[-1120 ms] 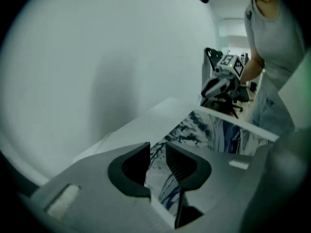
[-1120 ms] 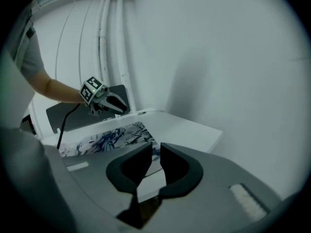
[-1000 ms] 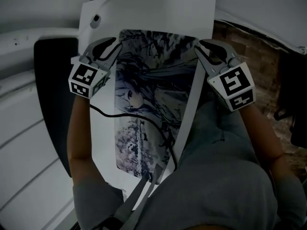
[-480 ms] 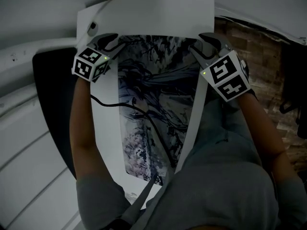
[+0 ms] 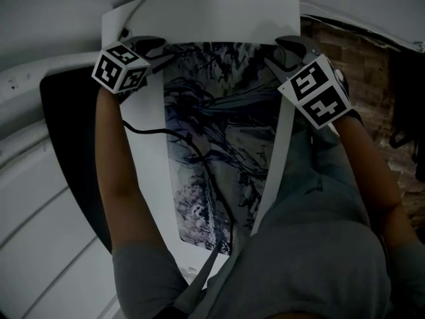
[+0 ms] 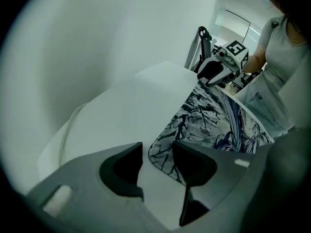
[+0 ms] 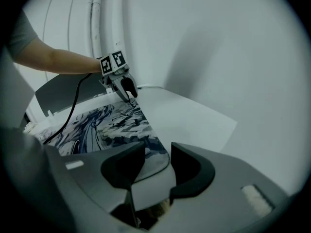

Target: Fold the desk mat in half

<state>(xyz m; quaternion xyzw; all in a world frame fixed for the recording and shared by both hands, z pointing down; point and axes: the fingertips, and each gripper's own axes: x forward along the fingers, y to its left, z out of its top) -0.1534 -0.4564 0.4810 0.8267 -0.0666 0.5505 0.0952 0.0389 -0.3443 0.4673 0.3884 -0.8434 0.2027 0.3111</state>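
Item: desk mat (image 5: 219, 131), one, lying flat on a white worktop (image 5: 212, 12), printed side up. Orientation: long axis runs straight away from the person, near short edge at the body, far short edge close to the worktop's far end. Appearance: rectangular, rounded corners, dense blue-grey and black illustration over the whole face, white worktop border showing on both long sides. Left gripper (image 5: 154, 50): at the far left corner, fingers (image 6: 124, 171) apart, having just been opening; the rounded corner lies between them, not pinched. Right gripper (image 5: 282, 52): at the far right corner, fingers (image 7: 192, 171) likewise spread and just opened, the corner between them, free of the pads. Also present: black cable (image 5: 166, 133) trailing across the mat's left part
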